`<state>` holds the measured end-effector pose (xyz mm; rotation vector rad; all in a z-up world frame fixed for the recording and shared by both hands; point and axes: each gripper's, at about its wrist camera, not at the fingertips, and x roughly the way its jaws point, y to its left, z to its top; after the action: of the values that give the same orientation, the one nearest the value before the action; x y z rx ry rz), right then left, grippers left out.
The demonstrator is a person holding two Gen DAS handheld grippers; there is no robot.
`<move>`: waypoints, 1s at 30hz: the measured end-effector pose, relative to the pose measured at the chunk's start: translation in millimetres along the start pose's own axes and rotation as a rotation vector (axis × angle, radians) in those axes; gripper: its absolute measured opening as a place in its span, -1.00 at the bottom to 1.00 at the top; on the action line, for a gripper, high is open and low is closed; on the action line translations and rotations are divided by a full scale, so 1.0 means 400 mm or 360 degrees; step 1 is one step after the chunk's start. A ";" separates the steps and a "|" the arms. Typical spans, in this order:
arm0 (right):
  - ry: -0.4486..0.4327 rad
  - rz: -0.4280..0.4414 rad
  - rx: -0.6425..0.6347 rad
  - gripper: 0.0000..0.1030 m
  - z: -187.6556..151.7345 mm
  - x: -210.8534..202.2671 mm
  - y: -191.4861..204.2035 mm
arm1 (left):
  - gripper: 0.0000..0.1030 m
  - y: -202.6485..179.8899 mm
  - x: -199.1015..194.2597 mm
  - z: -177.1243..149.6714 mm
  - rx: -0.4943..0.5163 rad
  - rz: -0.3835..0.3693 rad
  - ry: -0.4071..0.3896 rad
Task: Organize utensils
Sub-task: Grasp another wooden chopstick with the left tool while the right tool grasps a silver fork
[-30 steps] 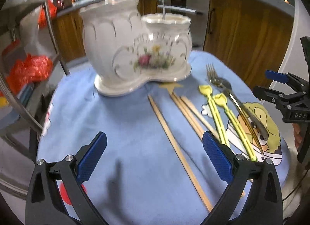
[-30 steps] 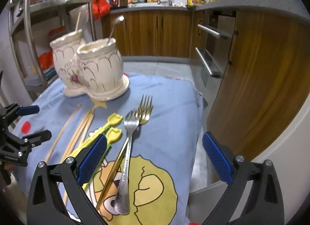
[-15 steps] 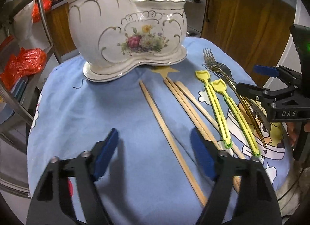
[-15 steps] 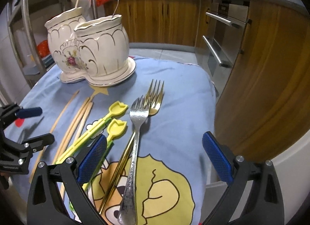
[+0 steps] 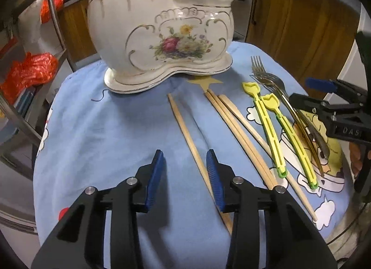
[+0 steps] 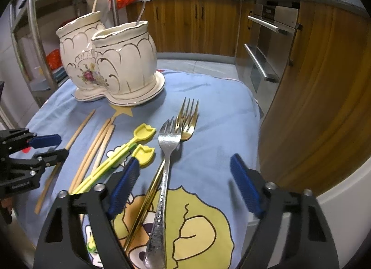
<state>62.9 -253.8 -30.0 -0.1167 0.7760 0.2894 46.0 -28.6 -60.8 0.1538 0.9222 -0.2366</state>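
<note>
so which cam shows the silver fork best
The right wrist view: the silver fork runs full length up the middle, tines to handle, lying across the gold fork. In the left wrist view the silver fork sits at the far right edge, its handle partly hidden behind the right claw.

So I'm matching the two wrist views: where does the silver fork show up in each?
Left wrist: silver fork at right, beyond the yellow picks, handle passing under the right gripper.
Right wrist: silver fork at centre, crossing the gold fork.
Shared landmark: ceramic holder.
</note>
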 end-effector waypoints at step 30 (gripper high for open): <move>-0.0172 0.0151 0.0008 -0.60 0.029 -0.057 0.011 | -0.89 0.025 -0.026 0.019 0.0017 -0.0063 -0.0120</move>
<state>53.9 -251.9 -5.5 -0.0592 0.6758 0.3806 48.5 -19.2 -47.6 0.1358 0.8499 -0.2820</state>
